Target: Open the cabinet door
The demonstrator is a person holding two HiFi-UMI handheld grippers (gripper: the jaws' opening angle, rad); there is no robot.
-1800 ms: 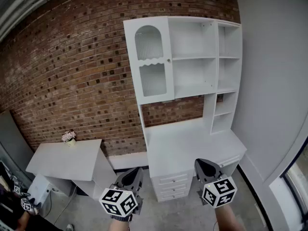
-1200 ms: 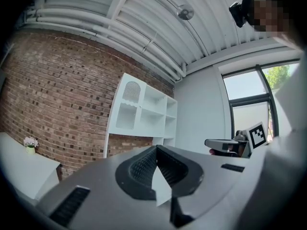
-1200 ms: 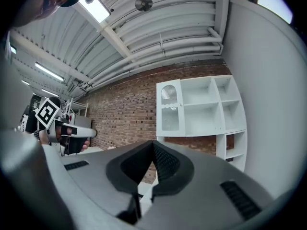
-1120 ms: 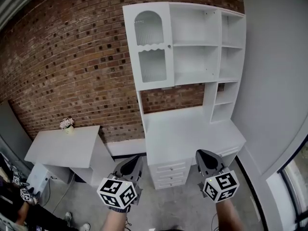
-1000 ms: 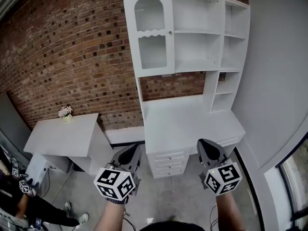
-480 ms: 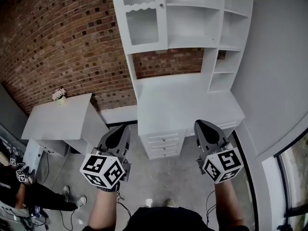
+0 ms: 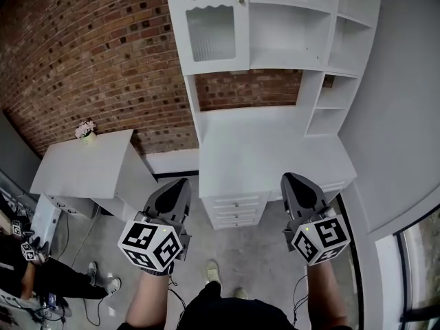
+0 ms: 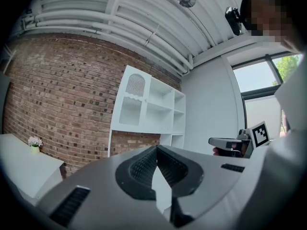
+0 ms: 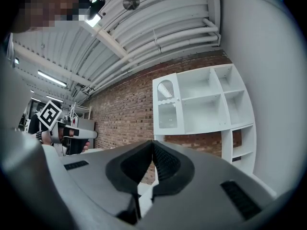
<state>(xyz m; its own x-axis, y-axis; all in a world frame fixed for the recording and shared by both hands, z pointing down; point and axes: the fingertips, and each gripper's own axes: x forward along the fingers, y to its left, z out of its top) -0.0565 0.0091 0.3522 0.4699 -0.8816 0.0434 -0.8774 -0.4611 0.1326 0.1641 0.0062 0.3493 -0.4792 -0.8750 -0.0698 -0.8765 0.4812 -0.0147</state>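
Brick wall (image 7: 89, 53), red-brown, runs along the far left of the scene. A white side table (image 7: 82, 174) stands against it, and a small pot of pale flowers (image 7: 85, 130) sits at its far edge.

Left gripper (image 7: 180, 183): near, held level over the grey floor (image 7: 254, 260), pointing toward the white furniture. In the left gripper view the jaw tips meet and nothing is between them. It touches no part of the furniture.

Cabinet door (image 7: 210, 26): far, on the upper left compartment of the white shelf unit (image 7: 292, 26). It lies closed, flush with the frame. It has ribbed glass panels and a small knob (image 7: 240, 2) on its right edge. Both grippers are well apart from it. Open shelves lie to the right of the door.

Below the shelf unit a strip of brick shows, then a white table (image 7: 268, 150) with a stack of drawers (image 7: 237, 210) under its near edge.

Right gripper (image 7: 292, 179): near, level, just in front of the table's near edge, right of the drawers. Its jaws are pressed together and hold nothing.

Grey wall (image 7: 405, 115) closes the scene on the right, beside the shelf unit.
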